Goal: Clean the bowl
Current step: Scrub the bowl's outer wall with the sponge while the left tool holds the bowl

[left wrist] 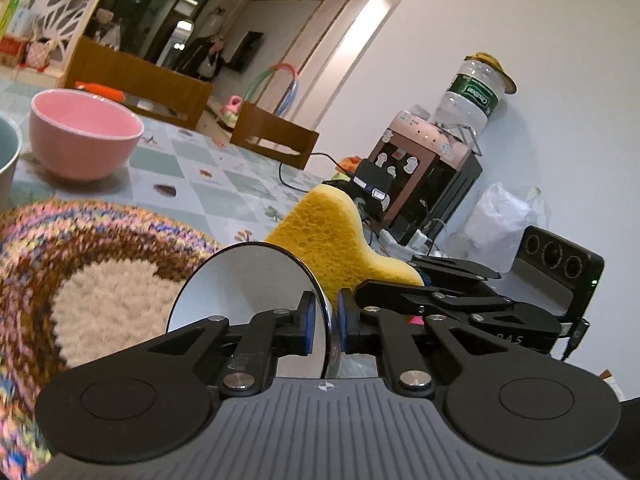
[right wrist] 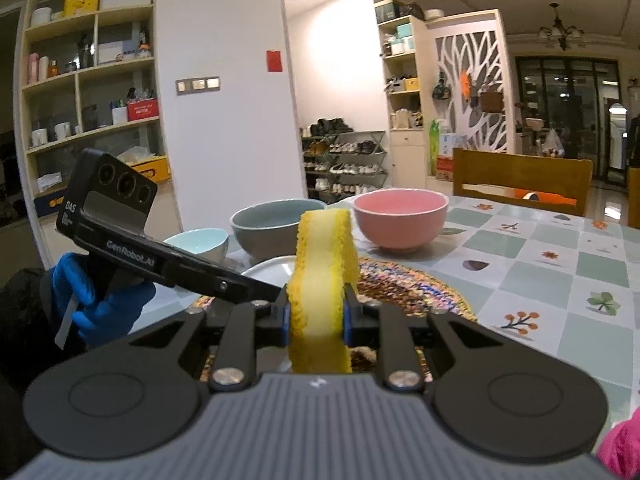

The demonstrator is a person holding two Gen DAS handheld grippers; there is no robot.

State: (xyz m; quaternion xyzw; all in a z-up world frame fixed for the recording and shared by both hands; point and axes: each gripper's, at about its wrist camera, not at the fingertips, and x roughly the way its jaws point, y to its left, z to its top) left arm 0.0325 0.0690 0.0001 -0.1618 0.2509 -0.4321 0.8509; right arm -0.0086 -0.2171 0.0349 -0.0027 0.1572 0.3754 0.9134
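A: What is the left gripper (left wrist: 323,322) holding?

B: Its jaws are pinching the rim of a small white dish (left wrist: 248,300), which is standing on edge between the blue pads, lifted over the woven mat (left wrist: 100,264).

A: And the right gripper (right wrist: 316,320)?

B: It is clamping a yellow sponge (right wrist: 322,280), squeezed narrow between its pads and curling upward. From the left wrist, that sponge (left wrist: 332,240) is sitting just behind the dish.

A: Where are the other bowls?

B: A pink bowl (right wrist: 400,216), a grey bowl (right wrist: 276,228) and a pale blue bowl (right wrist: 200,244) are resting on the checked tablecloth (right wrist: 560,272), beyond both grippers. A blue-gloved hand (right wrist: 96,300) is gripping the left tool's handle.
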